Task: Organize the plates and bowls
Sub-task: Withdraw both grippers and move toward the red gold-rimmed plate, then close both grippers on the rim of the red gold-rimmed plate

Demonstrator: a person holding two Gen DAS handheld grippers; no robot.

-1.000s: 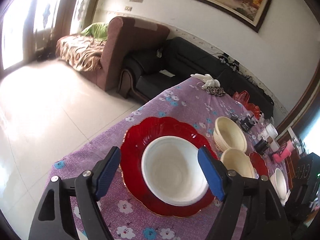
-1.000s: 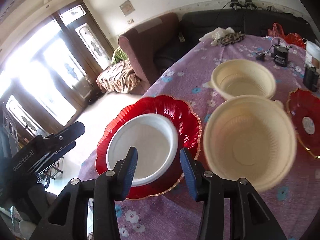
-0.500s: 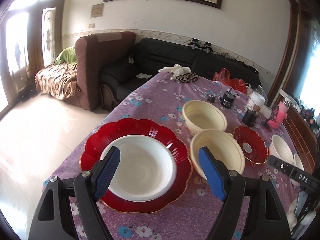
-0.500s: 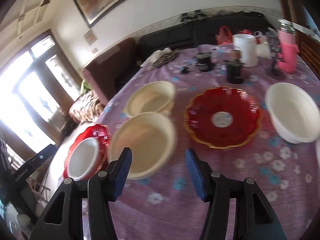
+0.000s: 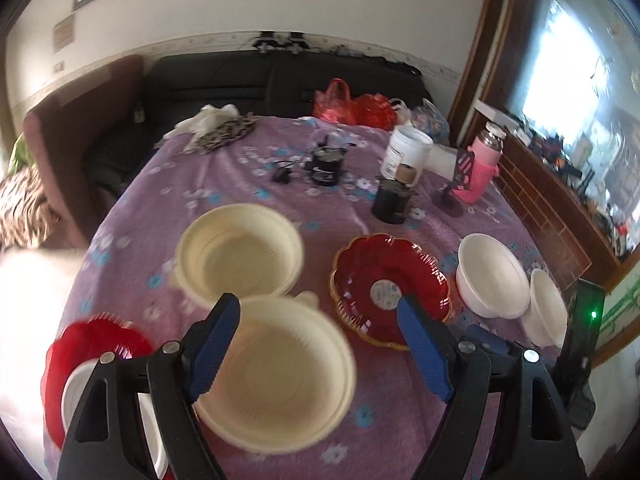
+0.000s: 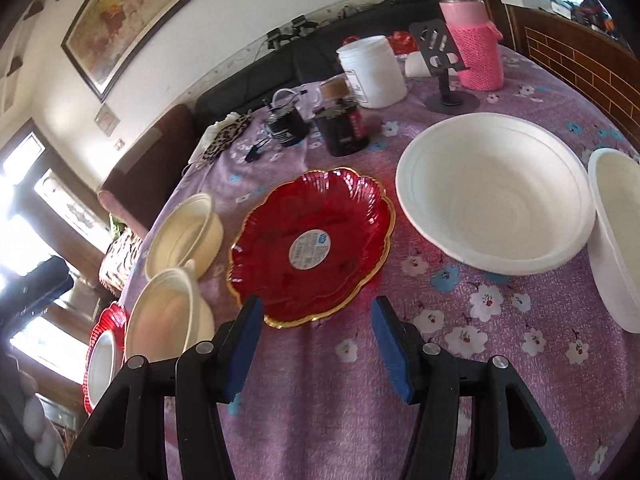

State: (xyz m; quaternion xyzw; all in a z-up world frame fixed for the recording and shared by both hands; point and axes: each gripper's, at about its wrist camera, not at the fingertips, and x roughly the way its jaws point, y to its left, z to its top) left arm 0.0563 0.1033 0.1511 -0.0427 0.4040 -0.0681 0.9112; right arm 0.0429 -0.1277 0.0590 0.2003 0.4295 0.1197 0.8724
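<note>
Both views have swung from the stacked plate (image 5: 96, 344) at the table's (image 6: 520, 380) left edge toward its middle; with both grippers' (left (image 5: 320, 346), right (image 6: 316, 344)) jaws open and empty, the right having just widened, approach the mid-table red plate (image 6: 316, 240) at its near rim.

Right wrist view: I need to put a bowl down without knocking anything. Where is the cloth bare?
Bare cloth lies along the near edge, below the red plate and the big white bowl, in front of the open right gripper. The far end is crowded: white tub, pink bottle, dark containers. The cream bowls sit close together.
</note>
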